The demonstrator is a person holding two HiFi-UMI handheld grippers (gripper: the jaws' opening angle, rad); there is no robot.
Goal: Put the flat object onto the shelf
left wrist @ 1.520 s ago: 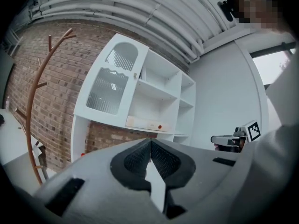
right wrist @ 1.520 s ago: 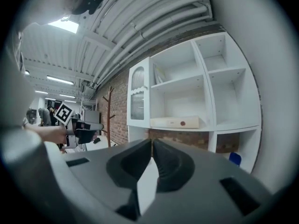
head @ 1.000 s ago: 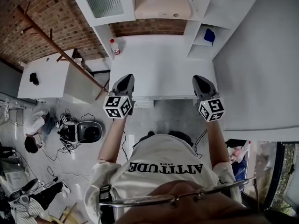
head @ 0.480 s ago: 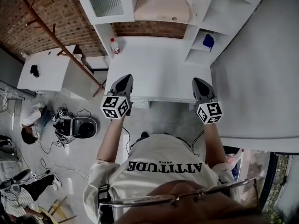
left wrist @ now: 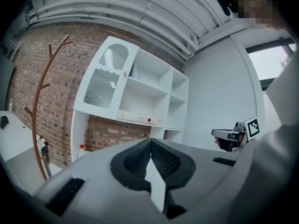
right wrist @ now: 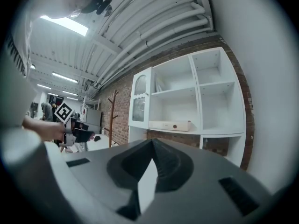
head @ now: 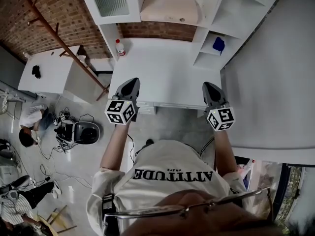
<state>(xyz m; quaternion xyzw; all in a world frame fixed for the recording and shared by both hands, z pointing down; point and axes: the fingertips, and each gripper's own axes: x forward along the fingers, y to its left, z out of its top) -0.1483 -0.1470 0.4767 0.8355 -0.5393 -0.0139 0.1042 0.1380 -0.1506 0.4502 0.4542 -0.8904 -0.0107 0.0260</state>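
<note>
The person stands facing a white shelf unit (head: 211,14) set against the brick wall across the top of the frame. The flat object, a broad white board (head: 167,70), is held out level in the centre of the picture, its far edge close under the shelf's compartments. The left gripper (head: 130,81) has its fingers clamped on the board's near edge at lower left, and the right gripper (head: 210,84) has its fingers clamped on the same edge at lower right. In each gripper view a thin white strip of board sits pinched between the dark pads.

A cream box (head: 170,9) lies on a shelf at top centre. A red-capped bottle (head: 119,47) stands just left of the board, and something blue (head: 218,44) sits in a right-hand compartment. A wooden coat stand (head: 64,45) leans across the upper left, beside a white bench (head: 47,75)
</note>
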